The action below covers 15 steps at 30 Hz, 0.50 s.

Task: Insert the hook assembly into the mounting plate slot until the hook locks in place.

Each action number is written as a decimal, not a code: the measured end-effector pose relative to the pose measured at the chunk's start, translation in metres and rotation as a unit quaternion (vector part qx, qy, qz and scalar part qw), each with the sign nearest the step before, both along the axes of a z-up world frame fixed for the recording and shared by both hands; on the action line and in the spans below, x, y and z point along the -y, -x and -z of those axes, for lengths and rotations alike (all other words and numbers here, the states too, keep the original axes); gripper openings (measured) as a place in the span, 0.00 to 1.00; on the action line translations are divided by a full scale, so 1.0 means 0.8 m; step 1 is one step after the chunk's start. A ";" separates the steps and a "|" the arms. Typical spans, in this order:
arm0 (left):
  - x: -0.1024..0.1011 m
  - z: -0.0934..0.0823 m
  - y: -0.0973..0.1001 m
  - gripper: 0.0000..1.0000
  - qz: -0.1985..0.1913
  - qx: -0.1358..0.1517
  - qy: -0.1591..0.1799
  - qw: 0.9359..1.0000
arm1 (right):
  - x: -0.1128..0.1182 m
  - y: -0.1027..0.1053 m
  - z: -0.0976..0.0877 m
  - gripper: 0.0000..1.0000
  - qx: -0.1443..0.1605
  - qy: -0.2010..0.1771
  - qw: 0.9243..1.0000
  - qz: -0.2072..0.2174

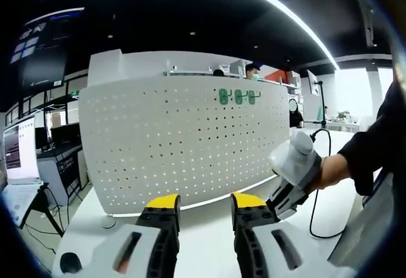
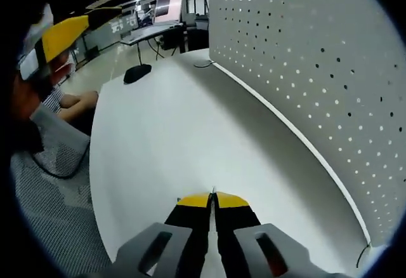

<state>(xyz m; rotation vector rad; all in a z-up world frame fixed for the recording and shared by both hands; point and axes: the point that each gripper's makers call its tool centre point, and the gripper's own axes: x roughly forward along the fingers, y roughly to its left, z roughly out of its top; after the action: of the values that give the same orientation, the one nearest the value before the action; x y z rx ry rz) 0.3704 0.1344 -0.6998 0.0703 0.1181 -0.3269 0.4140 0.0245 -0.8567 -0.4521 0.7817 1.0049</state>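
So in the left gripper view the left claw (image 1: 204, 209) is released, its yellow-tipped jaws standing well apart over the white surface (image 1: 209, 240), nothing between them. Straight ahead a big white pegboard (image 1: 184, 141) stands upright on the surface, curving across most of the view. Near its top edge, right of center, three green hooks (image 1: 238, 97) hang in a row on the board. That's where the hook stuff is, up high and well away from both claws.

The right claw (image 1: 254, 203) comes in from the right here, held by a hand (image 1: 330, 171) in a dark sleeve (image 1: 374, 145), its yellow tip just beside the left claw's right jaw. A black cable (image 1: 315, 208) loops over the surface behind it. Off to the left there's a laptop (image 1: 20, 151) on a stand, and a small dark mouse (image 1: 70, 263) sits on the surface at the lower left.

In the right gripper view the right claw (image 2: 212, 200) is clenched, yellow tips pressed together, and I can't make out anything pinched in there. It hangs low over the surface (image 2: 171, 138), with the pegboard (image 2: 317, 68) running along the right side. The left claw's yellow jaw tip (image 2: 62, 33) pokes in at the upper left. The mouse (image 2: 137, 73) lies at the far end of the surface, laptop (image 2: 170, 4) beyond it. A mesh chair (image 2: 51, 183) sits down the left side.
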 end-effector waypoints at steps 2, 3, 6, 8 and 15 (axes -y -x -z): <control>0.001 0.002 0.000 0.33 0.002 -0.002 -0.002 1.000 | 0.004 -0.002 -0.002 0.00 0.000 -0.003 1.000 0.006; 0.002 0.002 0.000 0.33 0.002 -0.003 -0.002 1.000 | 0.005 -0.002 -0.003 0.00 0.000 -0.007 1.000 0.010; 0.003 0.004 -0.001 0.33 0.004 -0.006 -0.005 1.000 | 0.009 -0.005 -0.006 0.00 -0.003 -0.017 1.000 0.020; 0.005 0.006 -0.001 0.33 0.006 -0.008 -0.005 1.000 | 0.011 -0.006 -0.008 0.00 -0.002 -0.021 0.999 0.024; 0.009 0.011 -0.001 0.33 0.014 -0.015 -0.010 1.000 | 0.014 -0.010 -0.018 0.00 -0.001 -0.034 0.999 0.034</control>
<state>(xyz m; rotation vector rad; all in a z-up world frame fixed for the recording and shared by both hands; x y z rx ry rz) 0.3714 0.1270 -0.7086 0.0867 0.1496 -0.3543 0.4220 0.0134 -0.8423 -0.3638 0.7577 0.9655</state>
